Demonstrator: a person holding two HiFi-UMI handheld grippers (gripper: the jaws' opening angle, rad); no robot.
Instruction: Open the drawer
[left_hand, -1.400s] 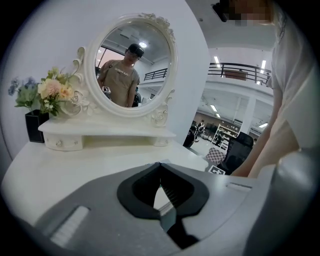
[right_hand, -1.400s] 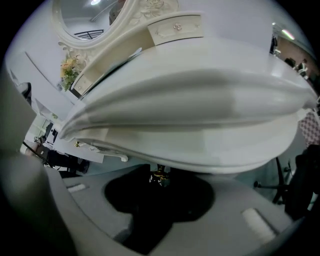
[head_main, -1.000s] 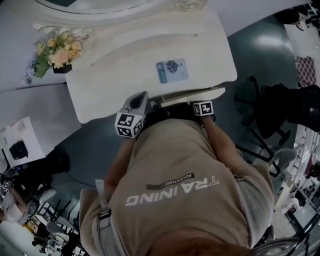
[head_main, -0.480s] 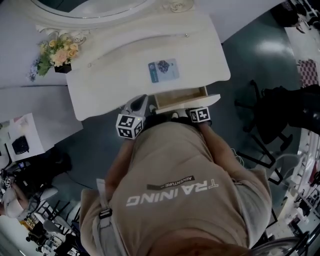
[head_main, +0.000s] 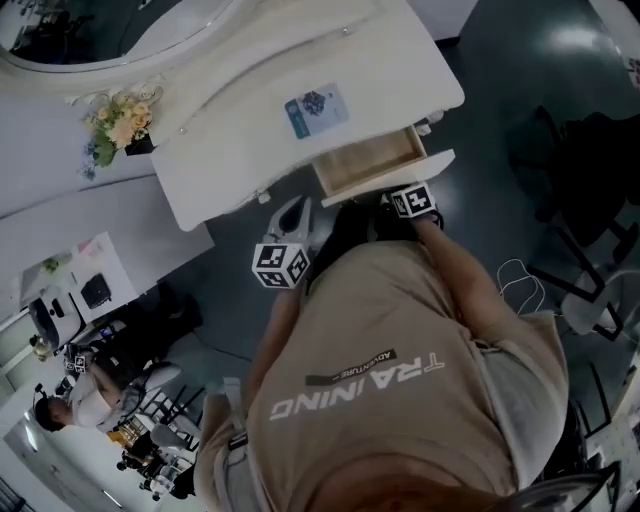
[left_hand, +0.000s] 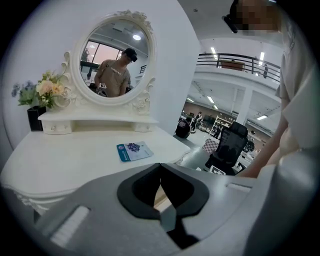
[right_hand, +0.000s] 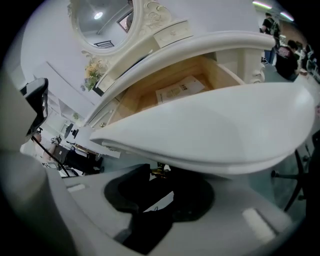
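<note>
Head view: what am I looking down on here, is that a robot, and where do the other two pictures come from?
No robot here. A person wears a camera on the head, so the head view looks down past the shoulders at a white dressing table. Each hand carries a hand-held gripper, a two-jaw tool; the patterned cubes are part of those. The other two pictures come from cameras riding on these tools. On the table are a blue card and flowers, with a round mirror behind. The drawer stands pulled out, a paper inside. The right hand-held gripper has its jaws on the small brass knob under the drawer front. The left hand-held gripper, jaws together, holds nothing.
</note>
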